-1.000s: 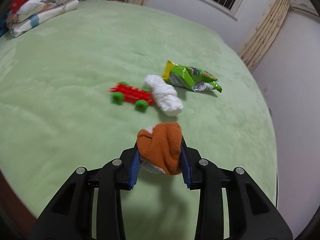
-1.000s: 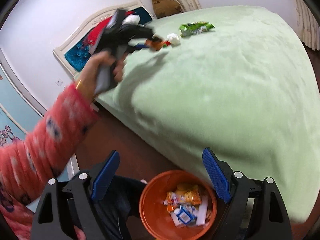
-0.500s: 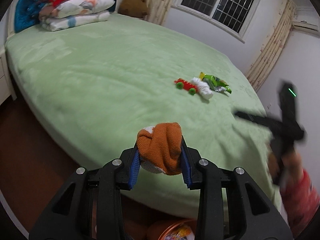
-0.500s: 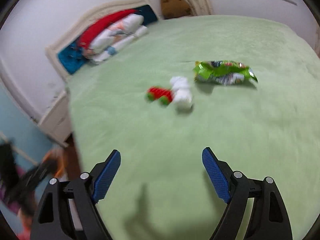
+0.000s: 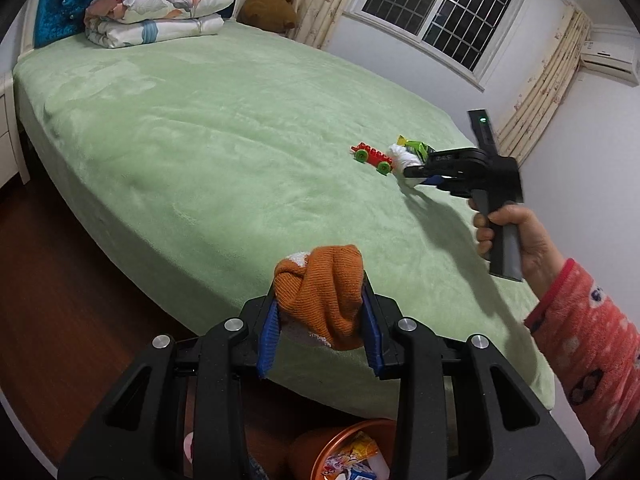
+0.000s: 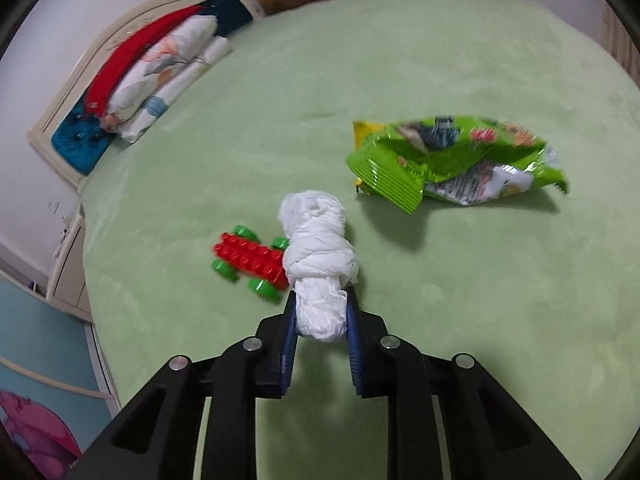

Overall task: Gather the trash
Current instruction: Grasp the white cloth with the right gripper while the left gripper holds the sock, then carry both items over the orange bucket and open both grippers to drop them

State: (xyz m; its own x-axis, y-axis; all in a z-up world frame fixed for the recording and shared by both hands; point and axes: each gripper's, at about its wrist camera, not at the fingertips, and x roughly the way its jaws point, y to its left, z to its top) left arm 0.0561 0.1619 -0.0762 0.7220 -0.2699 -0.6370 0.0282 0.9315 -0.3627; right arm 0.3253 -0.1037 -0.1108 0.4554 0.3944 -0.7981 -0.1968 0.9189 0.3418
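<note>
My left gripper (image 5: pixel 320 316) is shut on an orange knitted sock (image 5: pixel 324 288) and holds it above the near edge of the green bed (image 5: pixel 224 128), over an orange trash bin (image 5: pixel 344 452) with wrappers inside. My right gripper (image 6: pixel 320 320) is shut on the near end of a white twisted tissue wad (image 6: pixel 316 248) lying on the bed; it also shows in the left wrist view (image 5: pixel 420 172). A crumpled green snack bag (image 6: pixel 452 160) lies beyond the wad to the right.
A red toy car with green wheels (image 6: pixel 250 260) touches the wad's left side. Folded quilts and pillows (image 5: pixel 152 4) and a brown teddy bear (image 5: pixel 268 4) sit at the bed's head. Dark wooden floor (image 5: pixel 60 280) lies left of the bed.
My right gripper swung from over the bin to the bed and closed on the white tissue wad. My left gripper pulled back with the sock to above the bin.
</note>
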